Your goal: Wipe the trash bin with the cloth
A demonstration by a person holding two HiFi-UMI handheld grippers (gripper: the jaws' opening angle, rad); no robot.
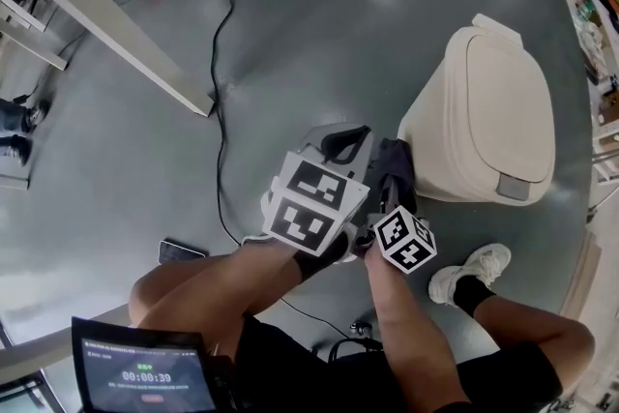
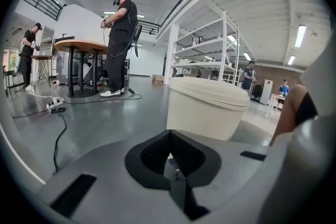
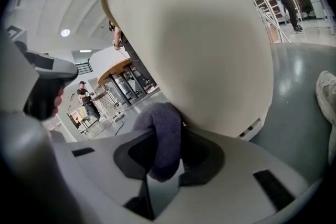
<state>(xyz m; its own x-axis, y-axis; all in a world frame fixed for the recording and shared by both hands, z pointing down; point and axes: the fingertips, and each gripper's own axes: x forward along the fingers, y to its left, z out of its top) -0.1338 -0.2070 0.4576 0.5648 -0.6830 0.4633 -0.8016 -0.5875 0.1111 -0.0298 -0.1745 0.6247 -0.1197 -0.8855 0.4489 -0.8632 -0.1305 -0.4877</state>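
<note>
A cream trash bin point(image 1: 493, 121) with a closed lid stands on the grey floor at the right of the head view. My right gripper point(image 1: 392, 193) is shut on a dark grey cloth point(image 1: 395, 167), which it holds against the bin's left side wall. In the right gripper view the cloth point(image 3: 161, 136) bulges out of the jaws of my right gripper point(image 3: 163, 168) and touches the bin's wall point(image 3: 199, 44). My left gripper point(image 1: 343, 145) hovers just left of the cloth, shut and holding nothing. The left gripper view has my left gripper point(image 2: 170, 165) low, with the bin point(image 2: 207, 107) a little ahead.
A black cable point(image 1: 221, 111) runs across the floor left of the bin, and a phone point(image 1: 181, 253) lies near my knee. A white beam point(image 1: 106, 34) crosses the upper left. My shoe point(image 1: 474, 268) is below the bin. A person point(image 2: 118, 44) stands by a round table.
</note>
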